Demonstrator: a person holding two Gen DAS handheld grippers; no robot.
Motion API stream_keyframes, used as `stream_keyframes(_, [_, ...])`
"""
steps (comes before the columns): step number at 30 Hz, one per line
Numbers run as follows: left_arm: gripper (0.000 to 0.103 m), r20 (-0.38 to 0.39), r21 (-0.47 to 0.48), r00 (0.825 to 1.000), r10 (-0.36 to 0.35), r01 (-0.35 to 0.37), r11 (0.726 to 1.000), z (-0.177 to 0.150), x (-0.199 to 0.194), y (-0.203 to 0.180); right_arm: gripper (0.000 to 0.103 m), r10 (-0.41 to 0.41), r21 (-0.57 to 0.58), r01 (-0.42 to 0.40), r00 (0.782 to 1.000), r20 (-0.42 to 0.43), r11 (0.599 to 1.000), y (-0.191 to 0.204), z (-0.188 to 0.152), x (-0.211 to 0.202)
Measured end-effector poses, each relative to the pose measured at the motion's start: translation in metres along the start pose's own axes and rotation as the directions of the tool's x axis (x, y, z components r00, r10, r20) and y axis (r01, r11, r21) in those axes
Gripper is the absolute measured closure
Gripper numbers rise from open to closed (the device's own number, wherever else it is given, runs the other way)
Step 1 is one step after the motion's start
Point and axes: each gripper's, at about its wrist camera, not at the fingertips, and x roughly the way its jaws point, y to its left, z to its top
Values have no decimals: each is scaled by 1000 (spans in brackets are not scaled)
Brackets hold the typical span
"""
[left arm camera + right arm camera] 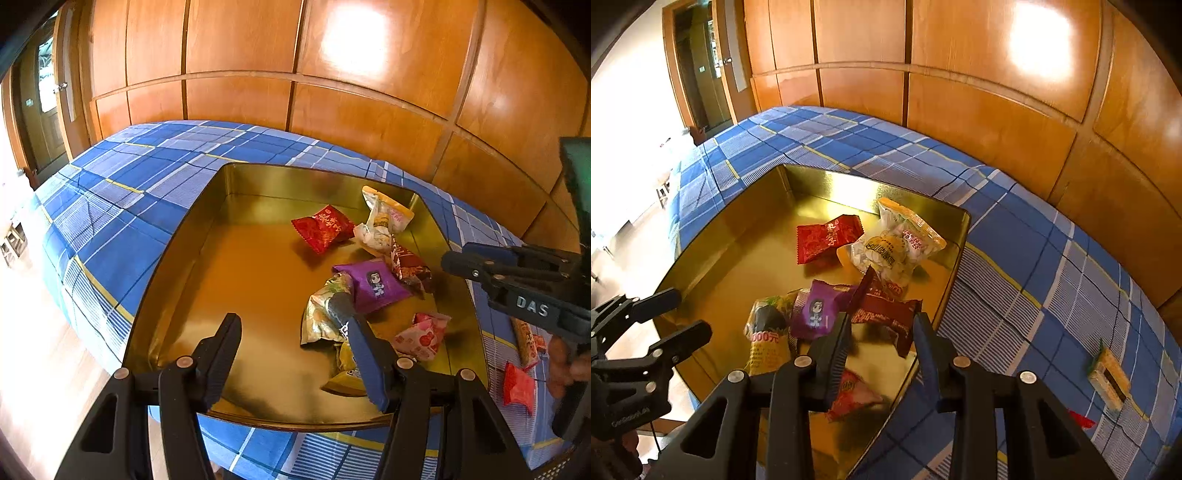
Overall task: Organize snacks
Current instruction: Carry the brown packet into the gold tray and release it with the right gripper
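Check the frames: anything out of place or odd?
Nothing damaged or spilled. Most snacks sit loosely piled in the gold tin, but a yellow-green packet and a red packet lie outside it on the blue plaid cloth, not yet organized.

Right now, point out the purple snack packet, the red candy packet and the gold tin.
purple snack packet (373, 286), left wrist view, printed front.
red candy packet (827, 238), right wrist view, wrapper middle.
gold tin (207, 236), left wrist view, left wall.

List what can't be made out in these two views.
- Yellow snack packet, left wrist view: mostly hidden behind the left claw.
- Pink heart-print packet, right wrist view: partly covered by the right claw.
- Red wrapper on the blue plaid cloth: only a small part shows.
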Motion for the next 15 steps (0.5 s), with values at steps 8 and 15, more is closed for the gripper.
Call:
stream_keyframes(8, [42,0,23,1000,-11,11,1000,-2,-4,-10,68,3,53,-5,999,39,999,-11,-17,-25])
stream_keyframes(15, [42,5,55,1000,-14,14,998,-3,-8,-19,68,-1,70,-4,997,78,998,-17,-32,-46])
